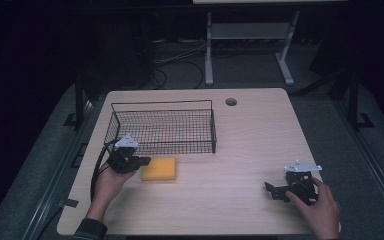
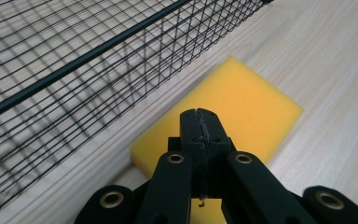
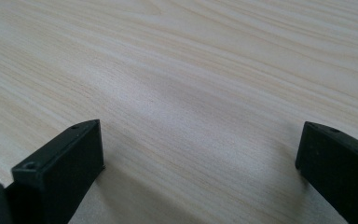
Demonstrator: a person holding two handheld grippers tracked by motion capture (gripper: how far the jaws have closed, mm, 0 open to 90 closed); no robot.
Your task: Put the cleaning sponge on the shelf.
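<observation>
Lying flat on the pale, wood-grained tabletop (image 1: 240,150), a soft yellow rectangular sponge (image 1: 159,169) with a fine porous face sits just in front of a black wire-mesh basket (image 1: 162,127), close to its near wall but apart from it. The basket is a thin-rod frame with a fine grid; its inside looks bare through the mesh. The left hand-held gripper (image 1: 145,161), matte black plastic with brass-coloured pivot pins, has its two jaws pressed fully together with nothing between them; its tip hovers over the sponge's left end, and whether it touches the foam cannot be told. In the left gripper view the sponge (image 2: 242,100) is partly covered by the closed jaws, and the basket (image 2: 74,70) is cut off at the frame's top and left. The right hand-held gripper (image 1: 276,190) rests near the tabletop's right front corner, its blocky jaws spread wide over bare wood (image 3: 191,93), holding nothing. Between the two grippers the tabletop lies open, as does the stretch right of the basket up to a round cable hole (image 1: 231,102).
</observation>
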